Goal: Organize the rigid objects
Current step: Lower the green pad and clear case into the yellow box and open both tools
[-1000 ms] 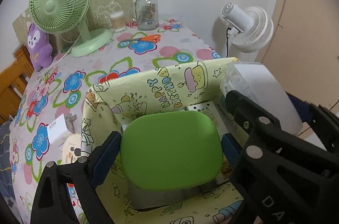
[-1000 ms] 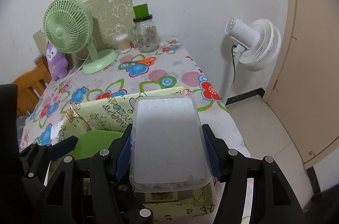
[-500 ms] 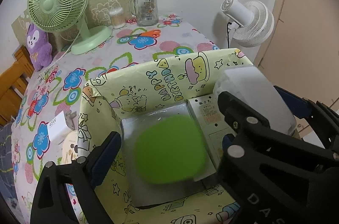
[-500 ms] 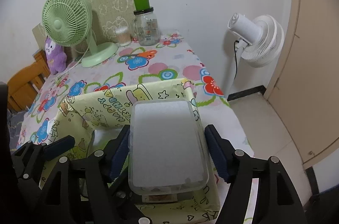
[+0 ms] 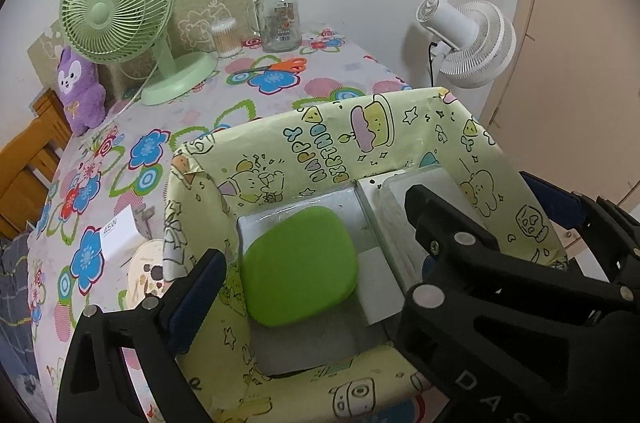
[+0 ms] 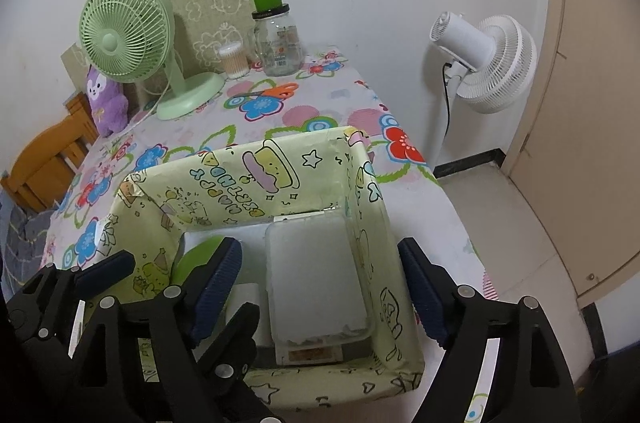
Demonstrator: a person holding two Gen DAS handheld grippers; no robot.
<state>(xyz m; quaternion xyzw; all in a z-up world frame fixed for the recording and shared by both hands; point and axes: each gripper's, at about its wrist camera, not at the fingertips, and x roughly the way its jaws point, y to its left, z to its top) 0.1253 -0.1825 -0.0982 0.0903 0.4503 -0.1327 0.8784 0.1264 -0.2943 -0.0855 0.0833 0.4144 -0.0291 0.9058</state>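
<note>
A yellow-green cartoon-paper box (image 5: 320,143) (image 6: 372,223) stands at the table's near right corner. A green rounded case (image 5: 300,267) lies inside it on a grey flat pack, below my left gripper (image 5: 320,263). That gripper's jaws are opening and its pads stand clear of the case. Its right finger is mostly hidden behind the right gripper's black frame. A clear lidded plastic box (image 6: 316,271) (image 5: 424,183) rests in the box's right half on a white labelled tin. My right gripper (image 6: 320,255) straddles it with jaws opening and a gap on each side.
On the floral tablecloth (image 5: 248,103) stand a green desk fan (image 5: 116,7), a purple plush (image 5: 80,91), a glass jar (image 5: 278,19), a swab tub (image 5: 226,39) and orange scissors (image 5: 280,65). A white charger block (image 5: 120,235) lies left of the box. A white floor fan (image 6: 484,63) stands past the table's right edge.
The left gripper let go of the green case, which dropped into the box. The right gripper's jaws spread off the clear box, which now sits lower in the box.
</note>
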